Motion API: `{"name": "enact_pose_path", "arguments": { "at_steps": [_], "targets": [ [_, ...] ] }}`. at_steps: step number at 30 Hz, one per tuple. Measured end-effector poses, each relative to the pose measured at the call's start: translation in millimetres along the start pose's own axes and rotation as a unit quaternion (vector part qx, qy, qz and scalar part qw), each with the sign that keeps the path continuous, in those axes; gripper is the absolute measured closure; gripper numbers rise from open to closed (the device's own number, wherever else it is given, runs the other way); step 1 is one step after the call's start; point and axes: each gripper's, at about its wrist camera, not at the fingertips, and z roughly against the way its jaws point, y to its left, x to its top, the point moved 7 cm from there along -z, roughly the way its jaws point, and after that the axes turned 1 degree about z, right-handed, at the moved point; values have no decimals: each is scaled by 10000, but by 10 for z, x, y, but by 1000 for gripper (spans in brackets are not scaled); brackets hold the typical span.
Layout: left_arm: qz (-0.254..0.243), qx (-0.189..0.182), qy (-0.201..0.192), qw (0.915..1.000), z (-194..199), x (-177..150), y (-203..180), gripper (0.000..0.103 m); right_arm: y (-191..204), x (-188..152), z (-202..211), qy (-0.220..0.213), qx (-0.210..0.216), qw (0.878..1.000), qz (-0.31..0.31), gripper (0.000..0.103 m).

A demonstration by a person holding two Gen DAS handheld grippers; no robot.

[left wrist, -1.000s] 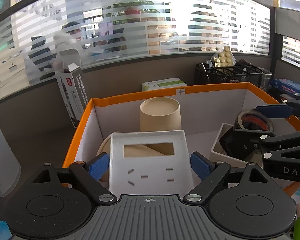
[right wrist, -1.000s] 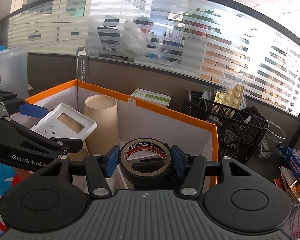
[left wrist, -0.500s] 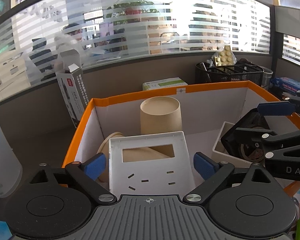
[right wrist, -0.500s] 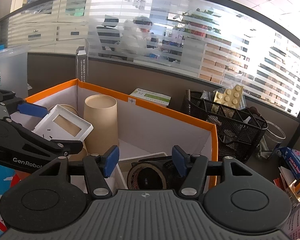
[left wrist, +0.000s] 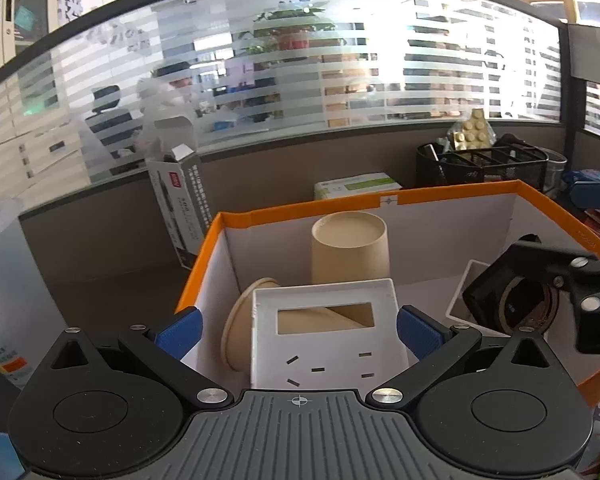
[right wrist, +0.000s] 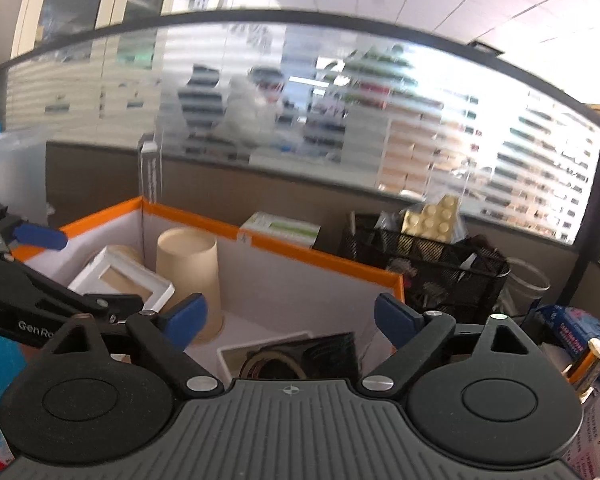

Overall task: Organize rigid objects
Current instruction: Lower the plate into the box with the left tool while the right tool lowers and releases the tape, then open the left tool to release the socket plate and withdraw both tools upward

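Left wrist view: left gripper point(left wrist: 298, 330) jaws opening, blue pads clear of the white socket plate point(left wrist: 326, 334), which leans on a tipped paper cup point(left wrist: 236, 332) inside the orange box point(left wrist: 452, 194). Release step, apparently; next is withdrawal.

Right wrist view: right gripper point(right wrist: 290, 316) jaws opening, nothing between them; tape roll point(right wrist: 274, 362) lies below in a small white tray point(right wrist: 230, 354). Only this view shows the mesh organiser point(right wrist: 432, 268) fully.

Striped frosted glass partition point(left wrist: 340, 80) above grey wall point(left wrist: 100, 232); seemingly bright office beyond.
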Motion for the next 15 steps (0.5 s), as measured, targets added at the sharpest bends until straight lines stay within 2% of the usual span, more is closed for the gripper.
{"name": "enact_pose_path", "arguments": {
  "at_steps": [7,12,15],
  "targets": [
    [-12,-34,105,9999,-16,-20,-20,0,-29,16,37,-82,-13,9999,-69,8],
    [-63,-204,-80,9997,27,18,-61,0,-36,-6,16,-67,-32,9999,-70,7],
    [-81,-175,-141,9997,87,50,-74,0,-35,-6,10,-74,-38,9999,-77,7]
  ]
}}
